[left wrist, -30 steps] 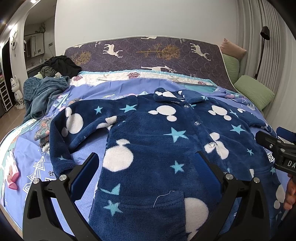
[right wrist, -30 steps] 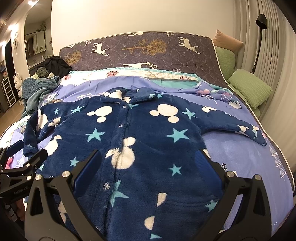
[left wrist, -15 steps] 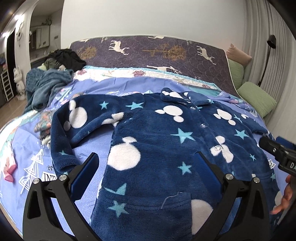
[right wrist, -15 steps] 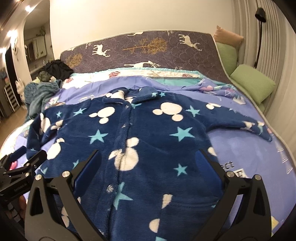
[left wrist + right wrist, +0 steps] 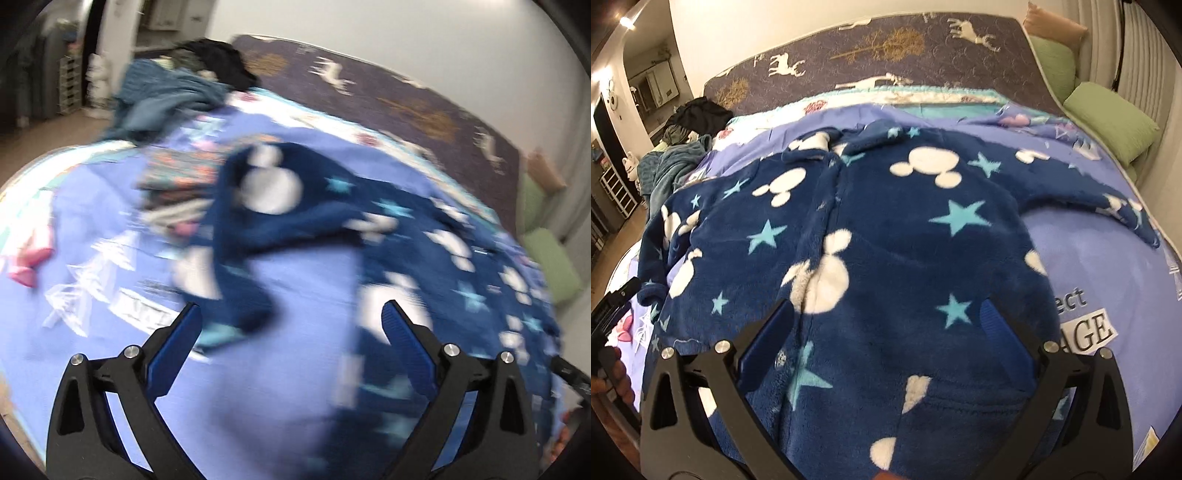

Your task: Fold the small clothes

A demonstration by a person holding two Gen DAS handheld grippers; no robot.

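Observation:
A navy fleece jacket [image 5: 894, 236] with white mouse heads and teal stars lies face up and spread out on the lilac bedspread [image 5: 1089, 266]. My right gripper [image 5: 886, 325] hovers open over its lower front. In the blurred left wrist view the jacket's left sleeve [image 5: 240, 236] bends down toward the cuff [image 5: 221, 332], and my left gripper [image 5: 291, 332] is open just right of that cuff, above bare bedspread [image 5: 303, 280]. The right sleeve [image 5: 1108, 203] stretches toward the bed's right edge. The left tool [image 5: 609, 306] shows at the far left of the right wrist view.
A teal blanket [image 5: 166, 99] and dark clothes [image 5: 218, 59] are heaped at the far left of the bed. A patterned folded item [image 5: 177, 177] and a pink thing [image 5: 26, 266] lie left of the sleeve. Green pillows [image 5: 1108, 122] lean at the right; the deer-print headboard [image 5: 886, 48] stands behind.
My left gripper has swung fast to the left, from over the jacket's body to its left sleeve and cuff. My right gripper has come slightly closer to the jacket's front.

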